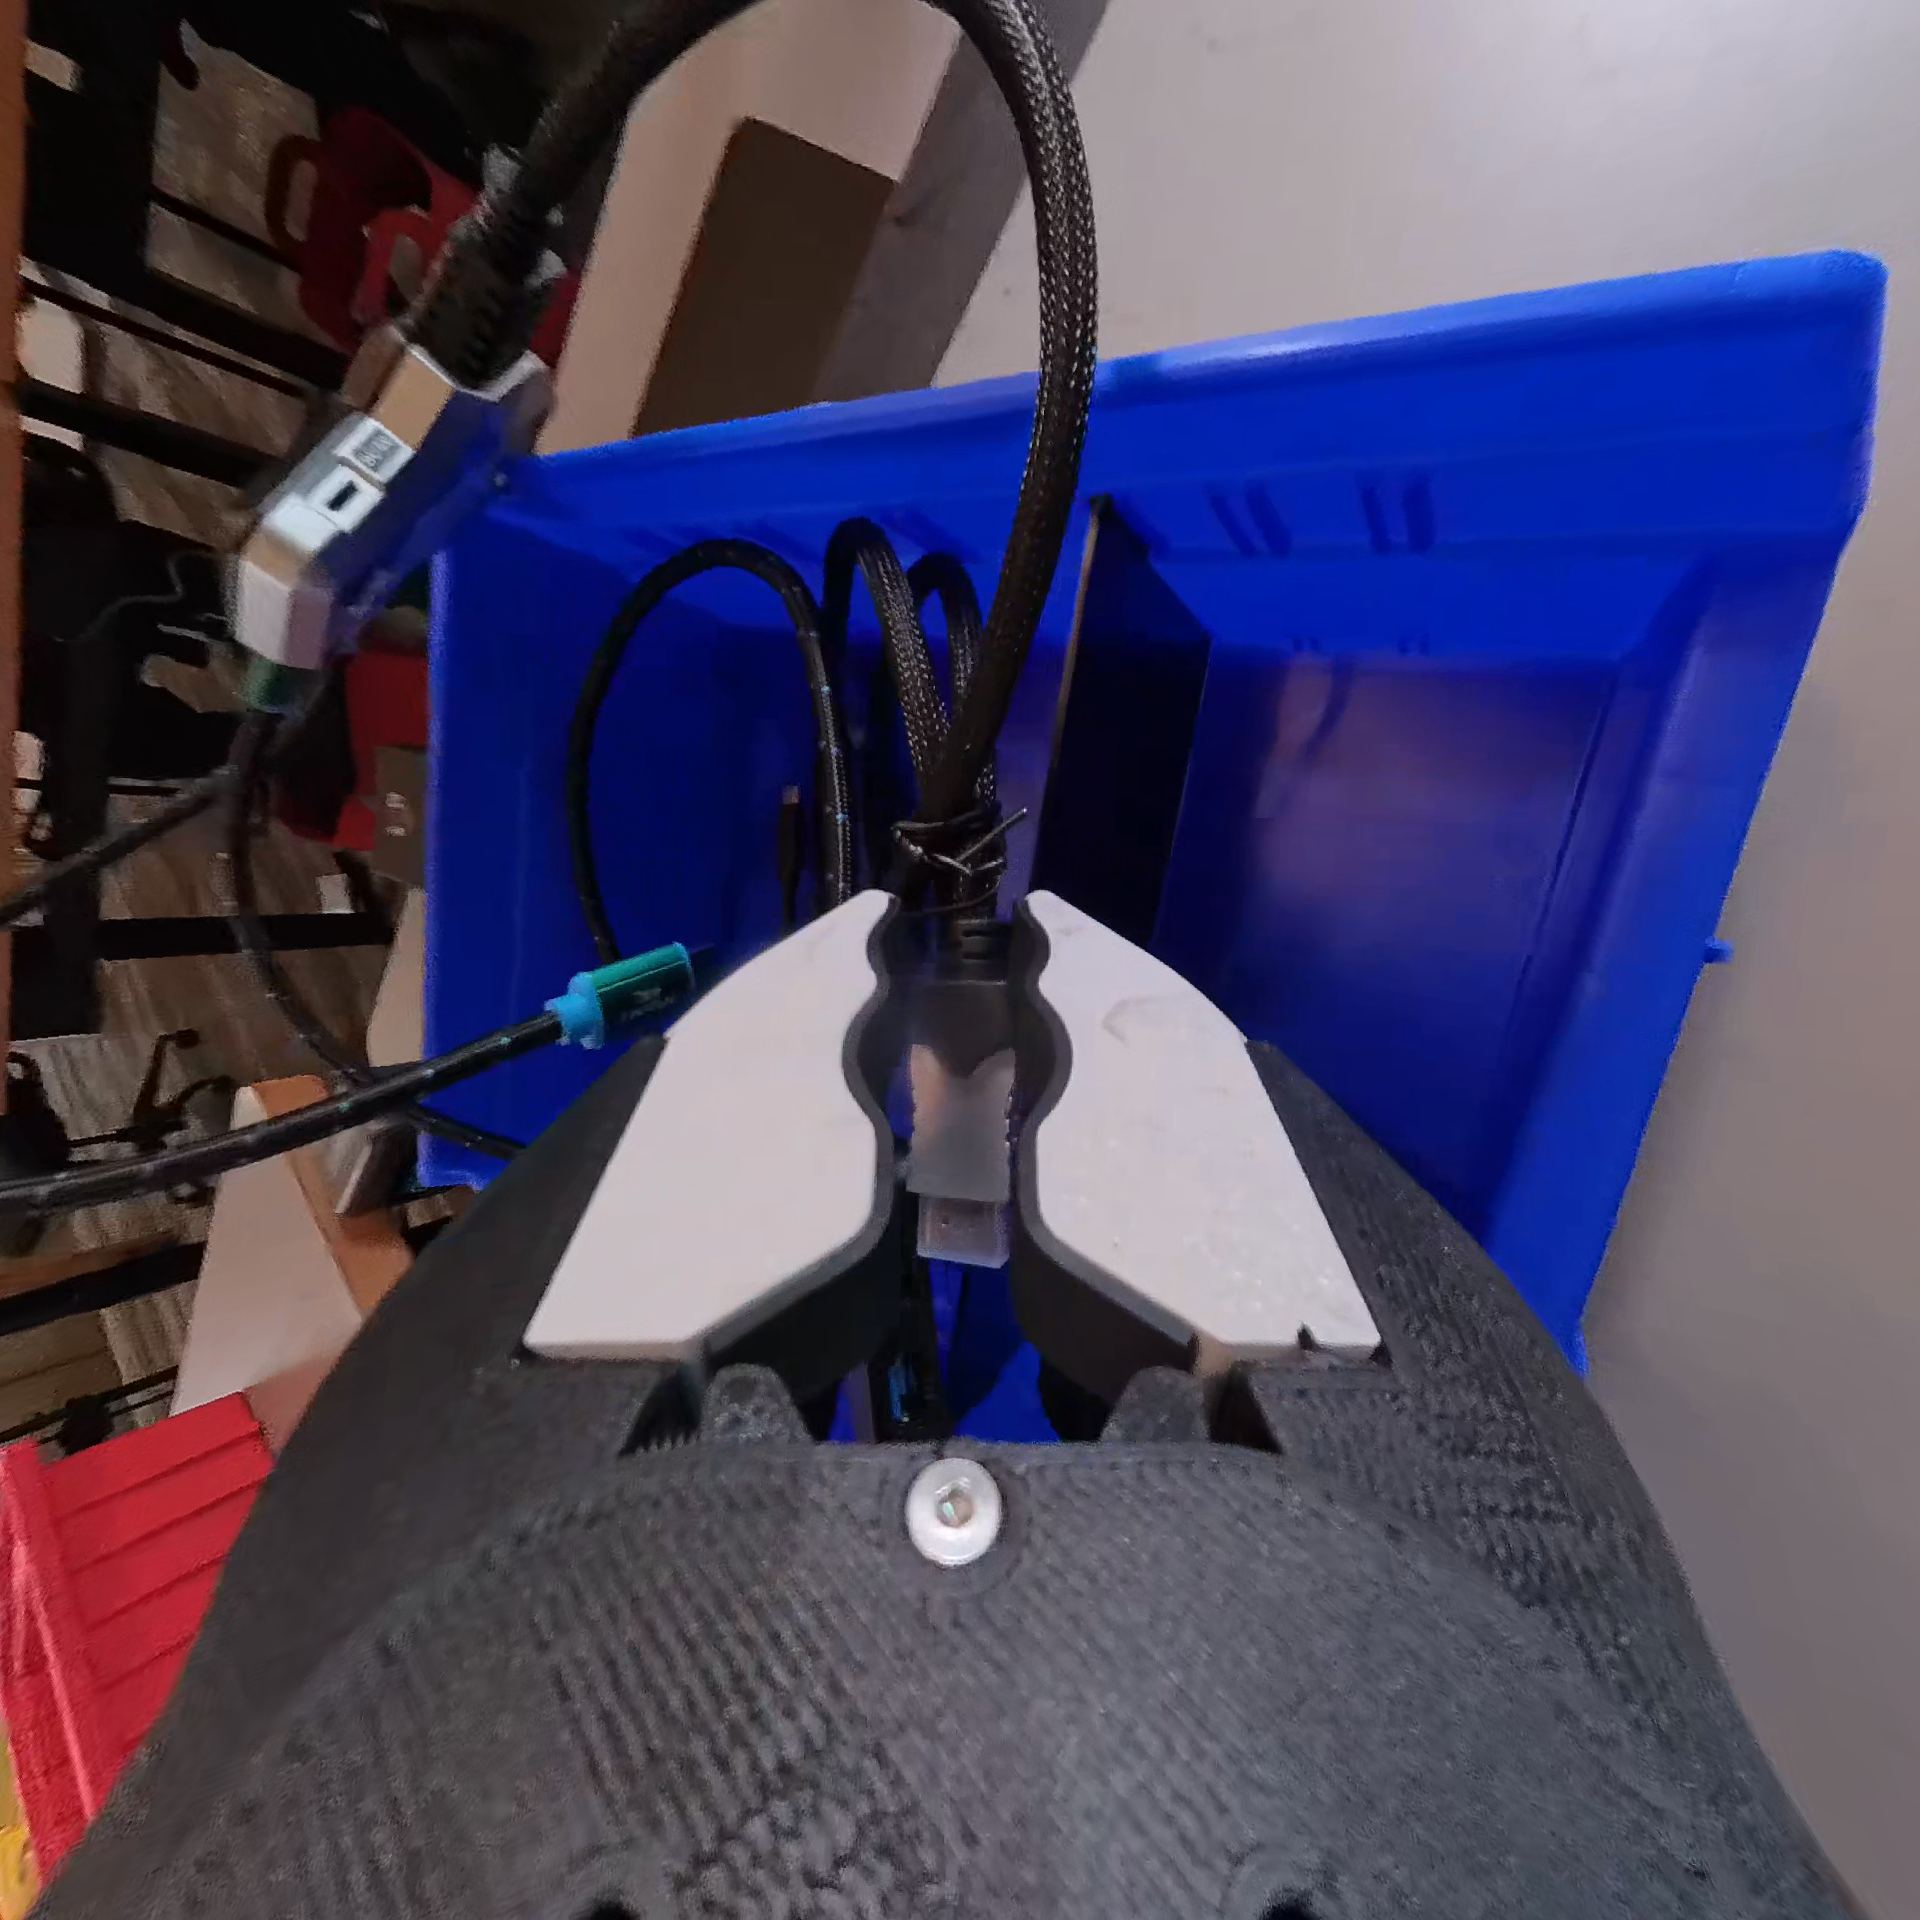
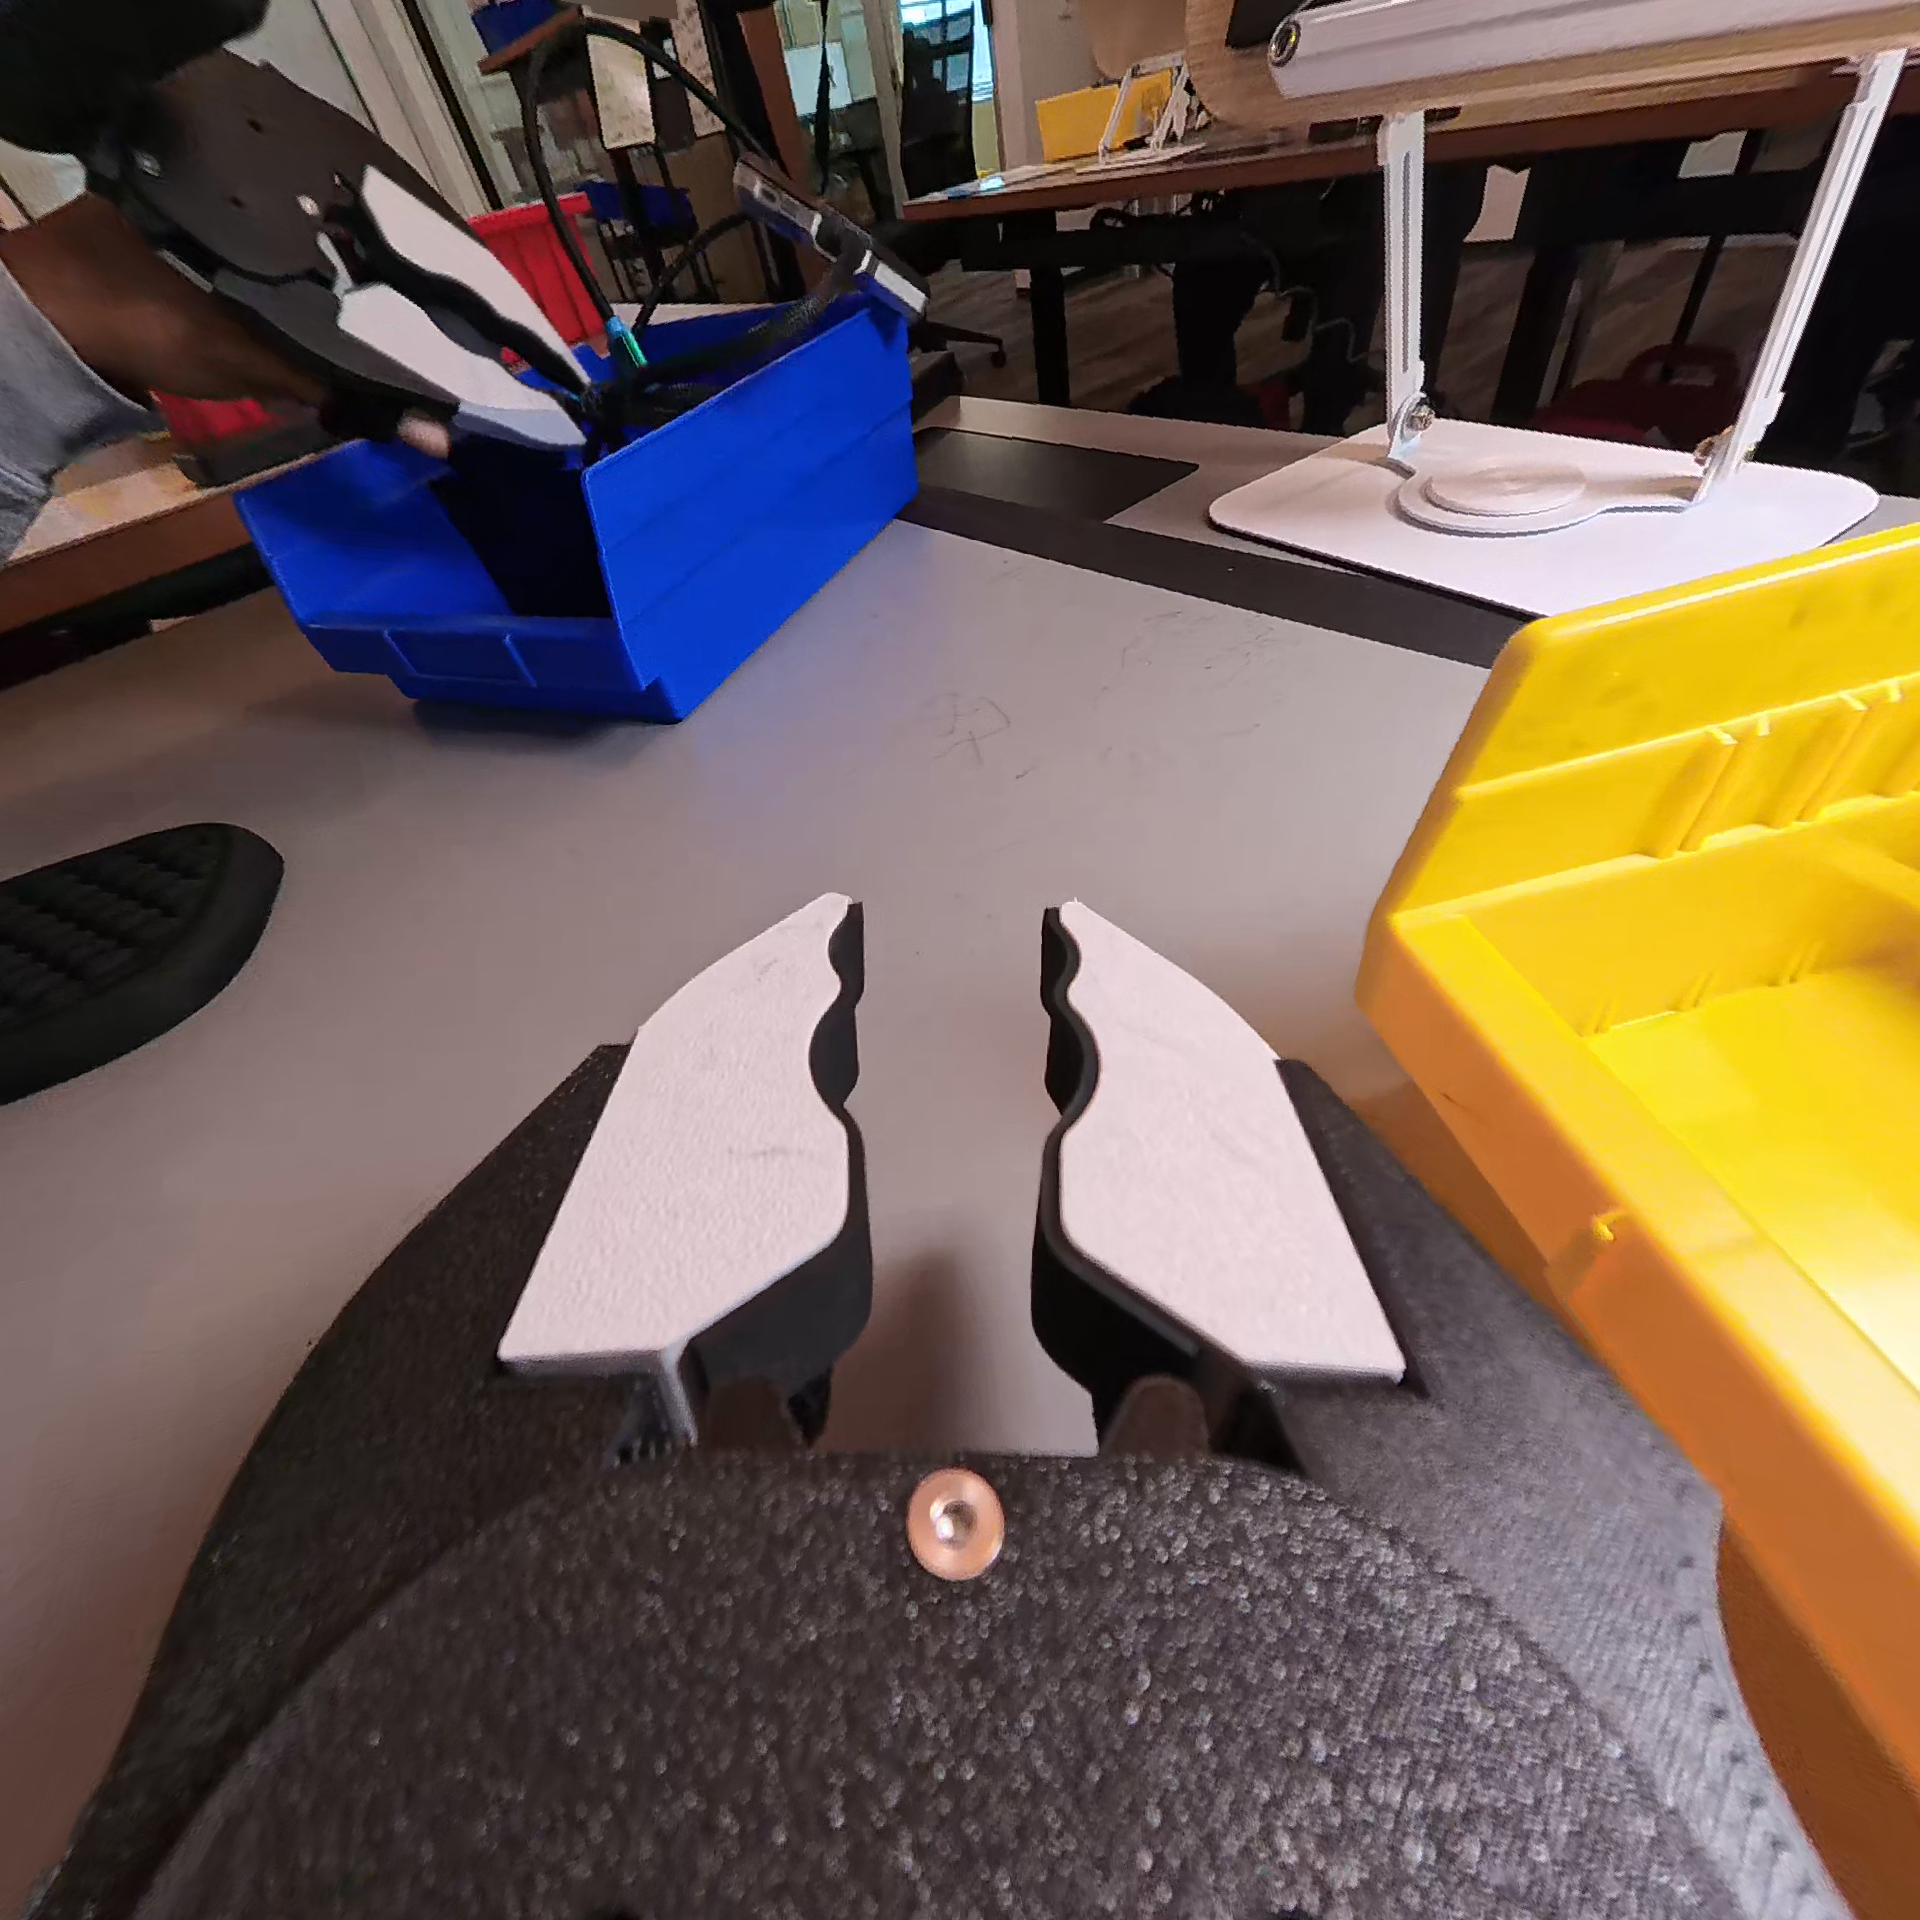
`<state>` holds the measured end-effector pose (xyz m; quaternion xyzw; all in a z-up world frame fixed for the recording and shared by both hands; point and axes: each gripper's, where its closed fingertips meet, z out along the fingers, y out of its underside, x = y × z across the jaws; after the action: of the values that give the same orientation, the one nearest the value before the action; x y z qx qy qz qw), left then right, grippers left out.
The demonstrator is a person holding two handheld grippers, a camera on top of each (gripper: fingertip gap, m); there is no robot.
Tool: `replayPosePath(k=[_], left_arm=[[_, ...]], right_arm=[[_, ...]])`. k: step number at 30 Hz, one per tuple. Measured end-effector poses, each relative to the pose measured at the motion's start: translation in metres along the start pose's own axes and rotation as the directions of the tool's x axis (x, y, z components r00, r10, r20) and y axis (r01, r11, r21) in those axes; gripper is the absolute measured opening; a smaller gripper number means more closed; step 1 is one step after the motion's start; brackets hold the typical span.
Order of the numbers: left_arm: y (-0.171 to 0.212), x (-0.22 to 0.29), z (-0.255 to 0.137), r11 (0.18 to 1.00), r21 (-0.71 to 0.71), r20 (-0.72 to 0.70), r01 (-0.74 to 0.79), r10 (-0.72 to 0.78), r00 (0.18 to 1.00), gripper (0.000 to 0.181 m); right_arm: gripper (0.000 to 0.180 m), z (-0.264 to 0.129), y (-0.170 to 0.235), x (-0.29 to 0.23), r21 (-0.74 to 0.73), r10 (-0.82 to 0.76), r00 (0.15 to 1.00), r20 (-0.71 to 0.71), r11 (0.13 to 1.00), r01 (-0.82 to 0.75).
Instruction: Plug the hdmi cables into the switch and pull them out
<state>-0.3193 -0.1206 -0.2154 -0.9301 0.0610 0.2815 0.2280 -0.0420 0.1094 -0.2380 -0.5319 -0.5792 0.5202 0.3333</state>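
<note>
Over one blue bin (image 1: 1351,436), one clamped HDMI plug (image 1: 954,1101)

- Grey tabletop (image 2: 727,790) up front, scuffed with faint pencil-like marks.
- White stand (image 2: 1538,499) sits on its far right side.
- Behind, wood-topped desks (image 2: 1299,156) on dark legs.
- Pale wall (image 1: 1455,156) beyond, and bright windows (image 2: 935,16) far off.

Both grippers: textured black bodies, a silver screw (image 2: 955,1524), wavy-edged light grey fingers (image 2: 707,1143)
</note>
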Motion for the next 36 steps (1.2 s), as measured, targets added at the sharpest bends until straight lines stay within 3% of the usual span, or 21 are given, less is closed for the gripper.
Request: replayPosePath(k=[1,18,36], left_arm=[[-0.002,-0.003,-0.001,1.000,0.013,0.022,-0.008,0.008,1.000,0.019],[-0.027,-0.037,-0.028,0.997,-0.012,0.092,-0.070,0.071,0.993,0.015],[-0.065,-0.104,-0.123,0.981,0.140,0.137,0.137,-0.156,0.978,0.014]], right_arm=[[0.032,0.000,0.000,0.000,-0.001,0.004,1.000,0.000,1.000,-0.004],[0.031,-0.007,-0.005,-0.007,0.020,0.018,0.998,0.061,1.000,-0.019],[0.030,-0.015,-0.013,-0.012,0.058,0.038,0.994,0.100,0.997,-0.043]])
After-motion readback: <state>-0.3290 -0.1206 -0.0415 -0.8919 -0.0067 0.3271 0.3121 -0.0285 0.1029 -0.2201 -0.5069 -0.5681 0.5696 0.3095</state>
